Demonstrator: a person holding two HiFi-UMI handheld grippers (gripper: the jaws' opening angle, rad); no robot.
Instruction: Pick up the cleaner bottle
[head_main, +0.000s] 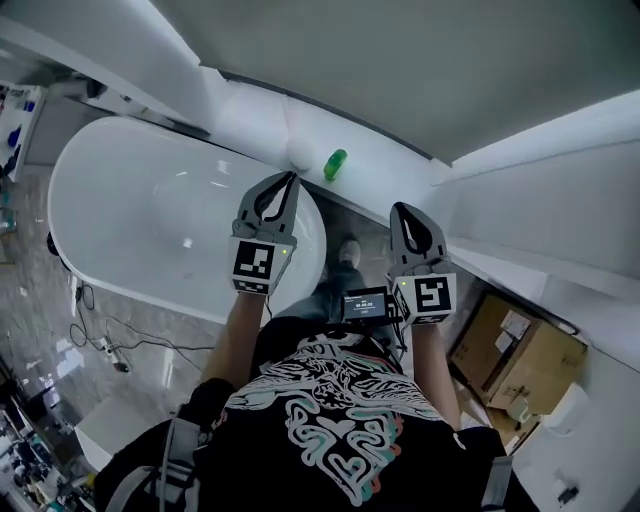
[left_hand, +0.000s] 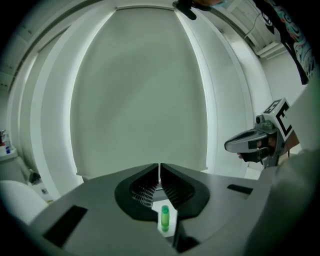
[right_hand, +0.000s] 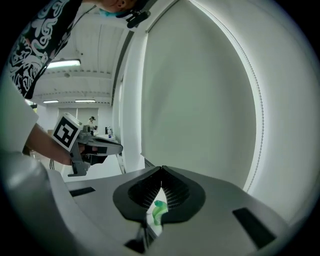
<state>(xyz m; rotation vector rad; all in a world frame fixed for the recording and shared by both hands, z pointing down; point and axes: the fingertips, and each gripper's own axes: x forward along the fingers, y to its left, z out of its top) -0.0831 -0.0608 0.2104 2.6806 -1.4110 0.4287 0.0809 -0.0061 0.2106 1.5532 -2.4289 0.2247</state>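
A small green cleaner bottle (head_main: 335, 164) stands on the white ledge (head_main: 390, 170) behind the bathtub, against the wall. My left gripper (head_main: 292, 178) hovers over the tub's right end, its tips just left of and below the bottle, jaws shut and empty. My right gripper (head_main: 398, 208) is held to the bottle's lower right, also shut with nothing in it. In the left gripper view the bottle (left_hand: 164, 218) shows small through the gap under the shut jaws (left_hand: 159, 167). The right gripper view shows the bottle (right_hand: 158, 211) the same way below its closed tips (right_hand: 161, 170).
A white oval bathtub (head_main: 130, 190) fills the left. A white round object (head_main: 298, 152) sits on the ledge left of the bottle. Cardboard boxes (head_main: 520, 350) stand at the lower right. Cables (head_main: 110, 340) trail on the marble floor.
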